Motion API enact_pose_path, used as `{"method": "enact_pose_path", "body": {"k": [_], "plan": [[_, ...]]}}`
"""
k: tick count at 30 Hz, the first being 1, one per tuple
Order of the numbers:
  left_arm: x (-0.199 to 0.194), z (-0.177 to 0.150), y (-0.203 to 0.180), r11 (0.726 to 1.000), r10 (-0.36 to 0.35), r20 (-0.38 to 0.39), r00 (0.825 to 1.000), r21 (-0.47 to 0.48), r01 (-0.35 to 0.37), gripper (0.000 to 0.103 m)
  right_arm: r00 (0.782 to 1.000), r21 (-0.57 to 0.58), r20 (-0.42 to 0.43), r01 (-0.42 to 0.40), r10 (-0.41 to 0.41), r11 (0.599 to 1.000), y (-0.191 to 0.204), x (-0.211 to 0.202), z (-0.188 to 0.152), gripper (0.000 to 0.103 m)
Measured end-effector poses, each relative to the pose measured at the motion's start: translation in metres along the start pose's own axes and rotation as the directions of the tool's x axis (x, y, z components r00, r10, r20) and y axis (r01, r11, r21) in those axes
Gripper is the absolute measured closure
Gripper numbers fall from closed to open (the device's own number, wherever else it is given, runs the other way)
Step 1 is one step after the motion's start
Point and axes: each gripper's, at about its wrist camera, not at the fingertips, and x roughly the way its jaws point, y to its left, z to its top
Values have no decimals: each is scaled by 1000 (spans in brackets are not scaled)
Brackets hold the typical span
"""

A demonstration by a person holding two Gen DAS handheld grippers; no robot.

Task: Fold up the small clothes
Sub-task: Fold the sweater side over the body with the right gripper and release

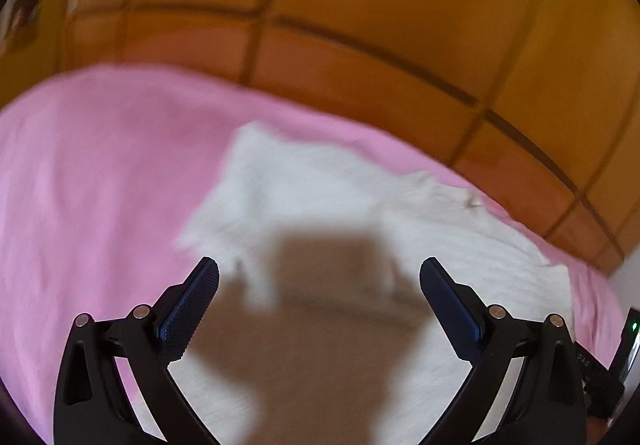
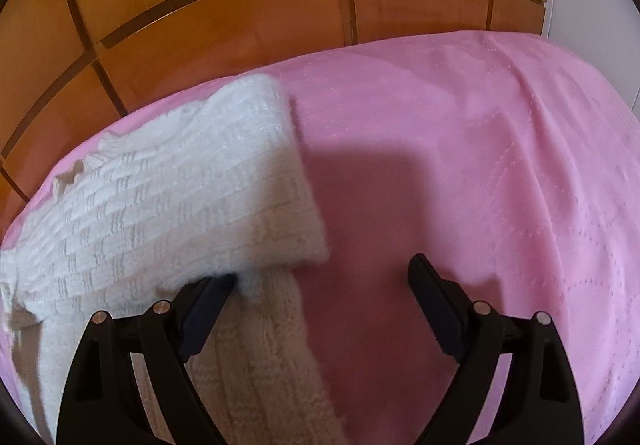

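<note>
On a pink bedspread [image 2: 460, 149] backed by an orange wooden headboard [image 2: 224, 5], a white knit garment [image 2: 168, 197] lies partly folded, its body spread flat toward the far left of the right wrist view and a ribbed sleeve running down toward the near edge. The right hand-held gripper [image 2: 322, 269] hangs above the cloth with its jaws spread wide and nothing between them; its left finger sits over the garment's near corner, whether touching cannot be told, while its right finger stands over bare pink fabric. Seen from the left wrist, the same garment [image 1: 320, 197] appears blurred, lying across the middle and right of the bedspread [image 1: 92, 181] near the headboard [image 1: 380, 5]. The left hand-held gripper [image 1: 320, 269] is likewise wide open and empty, poised over the garment, its dark shadow falling across the knit between the blue-padded fingers [image 1: 188, 305].
</note>
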Motion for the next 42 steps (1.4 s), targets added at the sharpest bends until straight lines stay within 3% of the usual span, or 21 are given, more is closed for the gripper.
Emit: {"method": "enact_pose_path", "body": {"k": [2,6,8,10,12,17,24,25,26,28,30,32,37,38,39,42], "plan": [[28,6,-30,995,20,-70,997,96,-14,3,1000,-15,4,6,-6,1000,1,1,6,15],[73,-5,-41,976,137,-127,982,190,-111,3,998,-31,43,42,-40,999,-2,-1,24,15],[85,-13,-26,987,97,-153,983,146,-74,3,976,-46,93,200,-195,979,-8,0,32,13],[82,-13,-21,990,74,-142,987,127,-56,3,972,-43,91,223,-218,974,-21,10,31,11],[80,-15,-17,991,61,-134,989,122,-45,3,980,-30,32,199,-198,980,-29,25,26,10],[79,-16,-13,995,35,-124,992,99,-23,3,992,-47,2,127,-127,991,-33,19,30,5],[73,-18,-13,997,16,-116,993,83,-6,3,997,-61,58,57,-53,997,-32,-13,12,4],[73,-18,-12,997,14,-115,993,82,-5,3,995,-67,101,33,-26,997,-29,-21,12,11],[72,-18,-12,997,13,-114,993,81,-4,3,989,-83,145,-1,13,997,-21,-30,13,28],[72,-18,-13,997,12,-112,994,81,-3,3,977,-155,205,-33,64,987,-3,-40,24,44],[72,-18,-13,997,10,-111,994,79,-1,3,971,-213,199,-87,130,973,17,-37,34,51],[72,-18,-13,997,11,-109,994,79,-2,3,972,-219,140,-153,186,964,34,-22,47,59],[72,-18,-11,997,-2,-110,994,71,10,3,993,-97,1,-114,115,989,26,48,61,58],[72,-18,-11,998,-5,-110,994,69,12,3,992,-52,17,-125,126,991,20,49,62,52],[73,-18,-11,998,-6,-112,994,67,13,3,996,-33,17,-81,82,996,19,50,61,43],[75,-17,-13,997,-3,-114,993,71,12,3,996,-24,28,-84,85,996,17,52,62,43]]}}
